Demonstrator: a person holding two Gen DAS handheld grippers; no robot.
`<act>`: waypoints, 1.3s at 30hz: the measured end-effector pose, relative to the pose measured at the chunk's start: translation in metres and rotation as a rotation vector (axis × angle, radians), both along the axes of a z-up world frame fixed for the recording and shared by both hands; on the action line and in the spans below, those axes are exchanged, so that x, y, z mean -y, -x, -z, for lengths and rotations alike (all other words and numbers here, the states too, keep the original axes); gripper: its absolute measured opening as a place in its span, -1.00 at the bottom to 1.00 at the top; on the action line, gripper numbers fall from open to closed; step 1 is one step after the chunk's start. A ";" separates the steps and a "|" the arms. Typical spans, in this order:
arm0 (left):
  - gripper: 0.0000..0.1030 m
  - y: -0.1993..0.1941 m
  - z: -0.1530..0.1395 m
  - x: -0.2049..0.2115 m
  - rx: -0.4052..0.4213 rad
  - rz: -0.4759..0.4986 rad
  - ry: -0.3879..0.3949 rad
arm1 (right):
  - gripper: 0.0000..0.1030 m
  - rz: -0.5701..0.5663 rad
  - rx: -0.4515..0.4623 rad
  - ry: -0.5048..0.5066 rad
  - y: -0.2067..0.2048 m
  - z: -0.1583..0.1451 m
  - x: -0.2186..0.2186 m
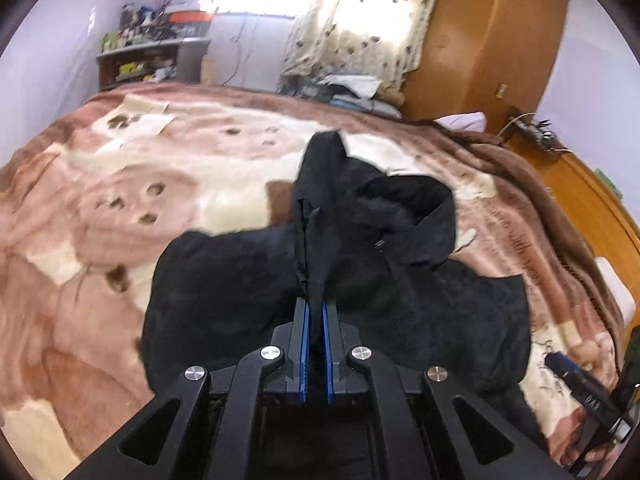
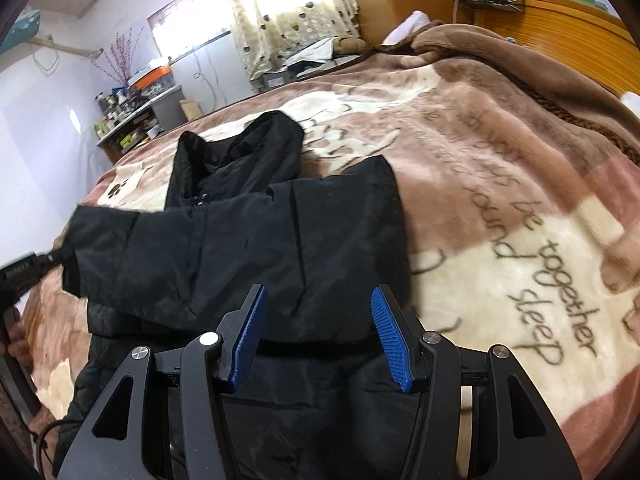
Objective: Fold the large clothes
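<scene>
Left gripper [image 1: 316,312]: pressed together on a fold of the black jacket [image 1: 400,280], which is seen lifted in a dark ridge straight ahead of the blue pads.
Right gripper [image 2: 318,334]: held spread over the jacket, blue pads apart, nothing pinched between them; the cloth is seen beneath and beyond the fingers.
Black jacket [image 2: 248,248]: laid across the blanket, partly folded. In the right wrist view a padded panel is seen turned over the body, with the collar end lying farther off toward the window. A zip is made out near the collar.
Blanket [image 2: 500,216]: plush, in pink, brown and cream patches, spread over the whole bed. Paw prints are printed on the cream areas.
Writing on blanket: brown script, of which "be together" and "sleep" can be read in the right wrist view; the remaining lines are too blurred to be read.
Other gripper in left wrist view: the right tool is glimpsed at the lower right edge, with white marks that cannot be read.
Wardrobe [image 1: 480,48]: wooden, beside the patterned curtain [image 1: 360,20].
Shelf [image 1: 152,60]: crowded with small items, labels not legible.
</scene>
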State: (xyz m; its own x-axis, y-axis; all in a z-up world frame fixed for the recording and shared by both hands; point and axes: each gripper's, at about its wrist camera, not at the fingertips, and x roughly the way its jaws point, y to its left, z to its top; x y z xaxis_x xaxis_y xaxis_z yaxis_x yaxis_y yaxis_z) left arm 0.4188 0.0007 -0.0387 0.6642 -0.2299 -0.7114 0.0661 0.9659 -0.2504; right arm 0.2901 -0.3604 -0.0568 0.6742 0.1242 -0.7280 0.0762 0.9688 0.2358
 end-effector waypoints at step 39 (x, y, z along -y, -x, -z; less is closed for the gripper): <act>-0.52 -0.043 0.109 -0.018 -0.215 -0.001 -0.145 | 0.06 -0.157 -0.156 0.146 -0.085 0.084 -0.042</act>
State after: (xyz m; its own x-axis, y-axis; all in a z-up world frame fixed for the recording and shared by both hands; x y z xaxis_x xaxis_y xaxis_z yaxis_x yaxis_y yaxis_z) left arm 0.4622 0.0189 -0.1474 0.4943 -0.1141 -0.8618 0.0251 0.9928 -0.1170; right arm 0.3750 -0.3183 -0.1404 0.5333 0.1040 -0.8395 -0.0529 0.9946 0.0897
